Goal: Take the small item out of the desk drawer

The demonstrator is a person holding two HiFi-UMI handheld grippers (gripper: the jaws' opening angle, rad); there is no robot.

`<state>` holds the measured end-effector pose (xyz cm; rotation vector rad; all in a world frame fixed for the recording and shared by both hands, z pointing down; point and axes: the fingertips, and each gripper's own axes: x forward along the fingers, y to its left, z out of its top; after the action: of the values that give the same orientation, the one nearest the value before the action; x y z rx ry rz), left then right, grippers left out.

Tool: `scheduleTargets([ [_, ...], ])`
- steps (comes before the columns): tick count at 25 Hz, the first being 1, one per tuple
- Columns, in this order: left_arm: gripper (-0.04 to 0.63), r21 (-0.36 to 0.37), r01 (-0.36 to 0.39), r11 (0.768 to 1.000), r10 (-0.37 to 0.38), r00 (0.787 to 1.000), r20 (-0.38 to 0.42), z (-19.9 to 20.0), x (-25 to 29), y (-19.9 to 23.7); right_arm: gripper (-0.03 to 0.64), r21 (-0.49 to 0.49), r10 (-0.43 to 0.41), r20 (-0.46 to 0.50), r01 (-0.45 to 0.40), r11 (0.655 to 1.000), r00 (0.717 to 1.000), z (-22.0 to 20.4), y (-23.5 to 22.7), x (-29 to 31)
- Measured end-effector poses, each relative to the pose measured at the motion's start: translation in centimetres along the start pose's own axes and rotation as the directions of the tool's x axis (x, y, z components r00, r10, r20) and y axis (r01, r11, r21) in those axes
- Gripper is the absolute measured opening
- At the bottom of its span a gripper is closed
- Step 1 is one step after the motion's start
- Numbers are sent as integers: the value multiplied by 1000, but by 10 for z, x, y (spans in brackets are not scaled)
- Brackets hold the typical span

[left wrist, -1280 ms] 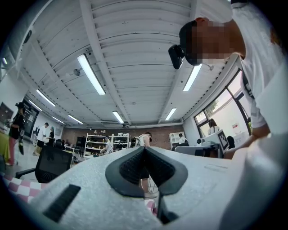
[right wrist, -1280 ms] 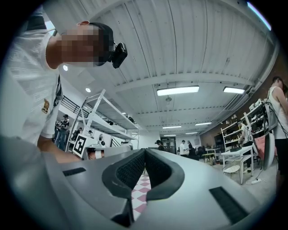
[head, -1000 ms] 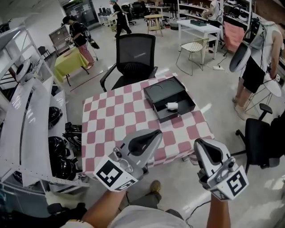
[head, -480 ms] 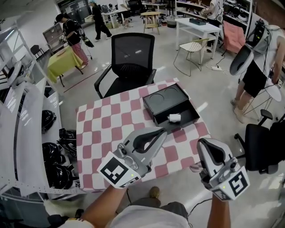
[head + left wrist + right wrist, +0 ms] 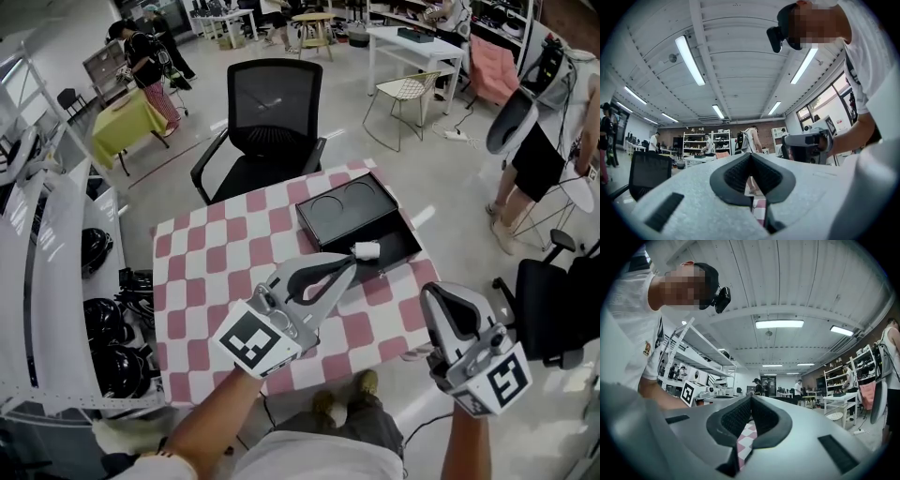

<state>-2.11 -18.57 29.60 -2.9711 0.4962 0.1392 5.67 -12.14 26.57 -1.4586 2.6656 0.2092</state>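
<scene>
- The table (image 5: 202,281), covered with a pink-and-white checked cloth, fills the middle of the head view. A black office chair (image 5: 274,103) stands at its far side.
- On the far right part of the table sits the black drawer box (image 5: 345,199), with two round hollows in its top. Its drawer (image 5: 401,242) is pulled out toward the near right, so the inside is open from above.
- The left gripper (image 5: 349,265) hangs above the table, with its tip just on the near side of the drawer. In its own view the two pads are pressed together and nothing is between them.
- The right gripper (image 5: 434,298) is held off the near right edge of the table, well apart from the drawer — its jaws are also closed together and empty.
- The small item (image 5: 367,249) lies inside the drawer at its left end, close to the tip of the left gripper. It is white and short, but it is too small to tell what kind of thing it is.
- I judge the item to be light and rather stiff, perhaps smooth, so it may slide or roll if it is pushed. The best hold seems to be across its short middle, from above, with the jaws opened first — the drawer walls seem to leave little room at the sides.
</scene>
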Motion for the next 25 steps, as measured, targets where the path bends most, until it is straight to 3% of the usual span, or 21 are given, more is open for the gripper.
scheduleTargets([
  [8, 14, 36, -19, 999, 23, 991, -134, -31, 32, 18, 12, 13, 54, -11, -54, 998, 998, -13, -39, 11],
  [15, 14, 139, 29, 990, 7, 968, -253, -65, 68, 30, 12, 16, 123, -20, -123, 992, 992, -28, -73, 23],
  [20, 15, 168, 63, 984, 6, 924, -381, -97, 91, 38, 12, 16, 167, -38, -167, 986, 985, -43, -100, 29],
  [25, 15, 199, 123, 972, -3, 858, -514, -128, 106, 40, 12, 34, 209, -48, -207, 978, 977, -53, -121, 33],
])
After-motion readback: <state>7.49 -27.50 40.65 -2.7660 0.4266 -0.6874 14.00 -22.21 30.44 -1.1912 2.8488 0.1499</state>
